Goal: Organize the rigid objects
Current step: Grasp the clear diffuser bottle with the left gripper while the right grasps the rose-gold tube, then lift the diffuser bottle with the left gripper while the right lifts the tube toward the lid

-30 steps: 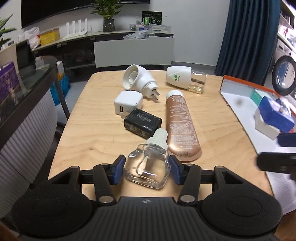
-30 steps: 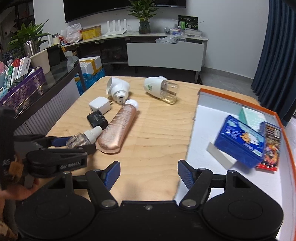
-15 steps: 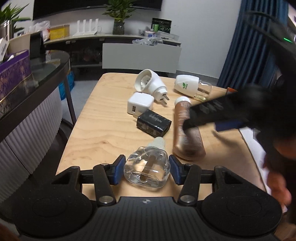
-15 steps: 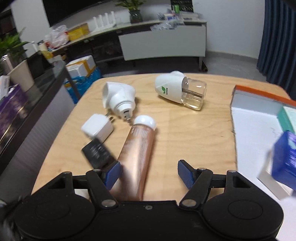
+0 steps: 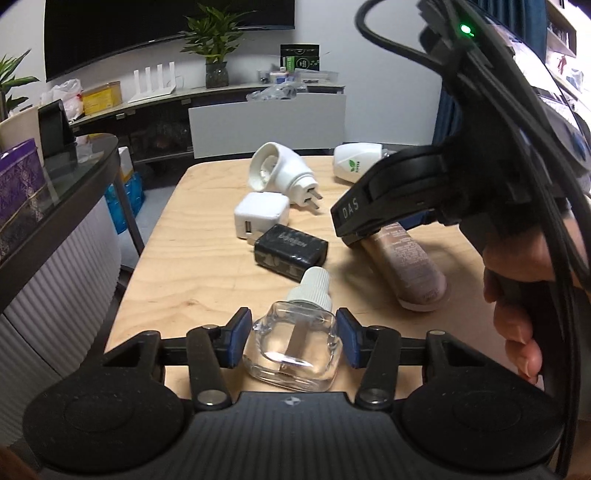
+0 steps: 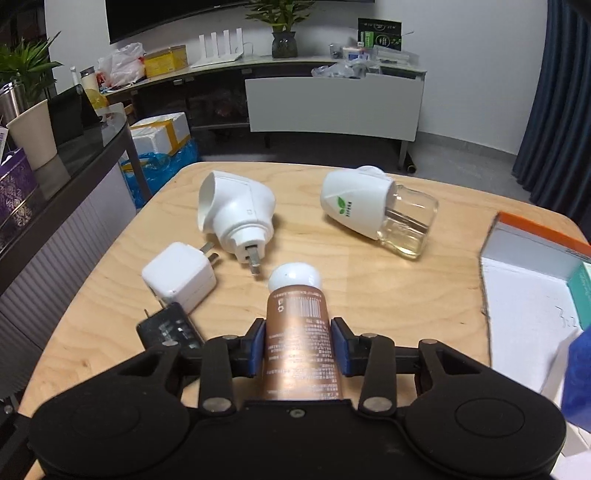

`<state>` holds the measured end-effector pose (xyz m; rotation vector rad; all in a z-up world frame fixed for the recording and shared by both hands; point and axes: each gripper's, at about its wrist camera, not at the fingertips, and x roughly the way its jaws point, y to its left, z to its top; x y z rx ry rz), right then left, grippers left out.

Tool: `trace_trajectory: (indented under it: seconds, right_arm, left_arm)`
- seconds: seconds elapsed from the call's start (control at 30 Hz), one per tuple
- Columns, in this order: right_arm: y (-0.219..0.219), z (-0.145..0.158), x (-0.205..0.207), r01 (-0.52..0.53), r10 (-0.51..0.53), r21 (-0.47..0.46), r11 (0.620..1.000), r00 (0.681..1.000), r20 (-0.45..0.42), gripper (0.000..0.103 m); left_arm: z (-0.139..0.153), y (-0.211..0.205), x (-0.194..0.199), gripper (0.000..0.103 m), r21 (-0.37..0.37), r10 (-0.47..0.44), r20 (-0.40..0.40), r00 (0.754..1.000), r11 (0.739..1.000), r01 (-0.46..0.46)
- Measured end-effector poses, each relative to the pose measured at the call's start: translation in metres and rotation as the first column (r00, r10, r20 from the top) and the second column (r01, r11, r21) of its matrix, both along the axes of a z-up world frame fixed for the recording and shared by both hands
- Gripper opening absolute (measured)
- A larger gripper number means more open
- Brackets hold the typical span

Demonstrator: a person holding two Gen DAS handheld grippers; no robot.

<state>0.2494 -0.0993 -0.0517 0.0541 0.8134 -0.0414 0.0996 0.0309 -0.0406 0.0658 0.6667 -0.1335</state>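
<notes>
Between the left tongs (image 5: 291, 338), a clear glass bottle (image 5: 293, 349), ribbed white cap.

The wooden tabletop (image 6: 369, 295) carries two white plugs (image 6: 236, 214), a white charger (image 6: 179, 275), a black adapter (image 5: 291, 249), a bronze tube (image 6: 301, 332), a clear bottle (image 5: 293, 343) and an orange-edged box (image 6: 517, 288).

looks like an office lounge: wooden table (image 6: 369, 295), low sideboard (image 6: 258, 70) with router (image 6: 218, 48) and potted plant (image 6: 282, 26), wall screen (image 5: 147, 33), blue curtain (image 6: 557, 103).
</notes>
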Motion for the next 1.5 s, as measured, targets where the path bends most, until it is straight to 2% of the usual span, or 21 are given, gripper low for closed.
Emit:
trace_trajectory:
  seconds: [0.23,0.27,0.3,0.5,0.6,0.63,0.67,0.7,0.73,0.8,0.87,0.93,1.03,1.13,1.2,1.27,1.3,1.33,1.37,1.4,1.5]
  right_arm:
    - [-0.021,0.022,-0.036,0.023,-0.025,0.030,0.999,0.996,0.080,0.046]
    - [-0.025,0.028,-0.042,0.024,-0.027,0.032,0.999,0.995,0.096,0.046]
    - [-0.028,0.033,-0.049,0.028,-0.031,0.031,0.999,0.994,0.108,0.046]
    - [-0.046,0.064,-0.088,0.056,-0.060,0.028,0.998,0.981,0.186,0.046]
    - [-0.055,0.073,-0.108,0.069,-0.075,0.037,0.997,0.976,0.205,0.045]
    - [-0.059,0.076,-0.115,0.073,-0.080,0.040,0.997,0.974,0.214,0.045]
    - [-0.062,0.079,-0.122,0.075,-0.082,0.037,0.996,0.972,0.221,0.044]
    - [-0.064,0.081,-0.129,0.078,-0.083,0.033,0.996,0.970,0.228,0.044]
    - [-0.066,0.083,-0.135,0.080,-0.084,0.030,0.996,0.969,0.233,0.044]
    - [-0.070,0.085,-0.146,0.087,-0.091,0.026,0.996,0.967,0.240,0.044]
    - [-0.074,0.085,-0.154,0.089,-0.094,0.032,0.996,0.966,0.241,0.044]
    - [-0.078,0.084,-0.162,0.090,-0.097,0.040,0.995,0.966,0.240,0.044]
    - [-0.082,0.085,-0.175,0.089,-0.099,0.049,0.995,0.964,0.247,0.044]
    - [-0.086,0.085,-0.183,0.092,-0.105,0.062,0.994,0.962,0.253,0.044]
    - [-0.086,0.085,-0.185,0.091,-0.108,0.078,0.993,0.961,0.254,0.044]
    - [-0.085,0.086,-0.188,0.085,-0.103,0.079,0.993,0.960,0.260,0.044]
    - [-0.086,0.087,-0.189,0.083,-0.102,0.082,0.993,0.959,0.263,0.044]
    - [-0.086,0.088,-0.190,0.082,-0.103,0.088,0.993,0.959,0.265,0.044]
    - [-0.087,0.088,-0.191,0.084,-0.106,0.092,0.992,0.958,0.266,0.044]
    - [-0.088,0.089,-0.192,0.086,-0.109,0.094,0.992,0.957,0.268,0.044]
    - [-0.092,0.091,-0.196,0.092,-0.117,0.100,0.991,0.954,0.275,0.044]
  left_arm:
    - [0.018,0.004,-0.008,0.047,-0.064,0.028,0.060,0.998,0.998,-0.024]
    - [0.022,0.003,-0.010,0.030,-0.064,0.024,0.071,0.997,0.998,-0.019]
    - [0.026,0.002,-0.010,0.005,-0.061,0.024,0.071,0.997,0.998,-0.020]
    - [0.038,-0.004,-0.015,0.008,-0.099,0.033,0.074,0.997,0.995,-0.025]
    - [0.028,-0.002,-0.022,0.015,-0.104,0.051,0.022,0.998,0.993,-0.048]
    - [0.024,0.000,-0.026,0.034,-0.103,0.047,0.014,0.999,0.994,-0.046]
    - [0.022,0.001,-0.032,0.044,-0.099,0.036,0.021,0.999,0.995,-0.034]
    - [0.023,0.002,-0.039,0.070,-0.095,0.025,0.030,0.999,0.995,-0.022]
    - [0.024,0.002,-0.046,0.079,-0.088,0.018,0.038,0.999,0.996,-0.015]
    - [0.025,0.001,-0.054,0.084,-0.064,0.012,0.057,0.998,0.998,-0.008]
    - [0.021,-0.003,-0.058,0.095,-0.015,-0.011,0.068,0.998,1.000,0.012]
    - [0.019,-0.004,-0.062,0.095,0.053,-0.006,0.064,0.998,0.999,0.002]
    - [0.021,0.004,-0.073,0.097,0.027,-0.003,0.061,0.998,1.000,0.002]
    - [0.016,0.004,-0.079,0.100,0.056,0.003,0.055,0.998,0.998,-0.006]
    - [0.008,0.004,-0.073,0.099,0.105,0.046,0.016,0.999,0.993,-0.048]
    - [0.003,0.014,-0.068,0.092,0.063,0.091,-0.017,0.996,0.994,-0.089]
    - [0.000,0.020,-0.064,0.085,0.013,0.108,-0.041,0.993,0.994,-0.108]
    - [0.000,0.023,-0.064,0.070,-0.008,0.130,-0.025,0.991,0.991,-0.130]
    - [0.002,0.023,-0.064,0.057,-0.004,0.138,-0.018,0.990,0.990,-0.139]
    - [0.003,0.022,-0.065,0.051,-0.004,0.136,-0.012,0.991,0.991,-0.136]
    - [0.003,0.021,-0.068,0.051,-0.037,0.130,-0.005,0.992,0.991,-0.130]
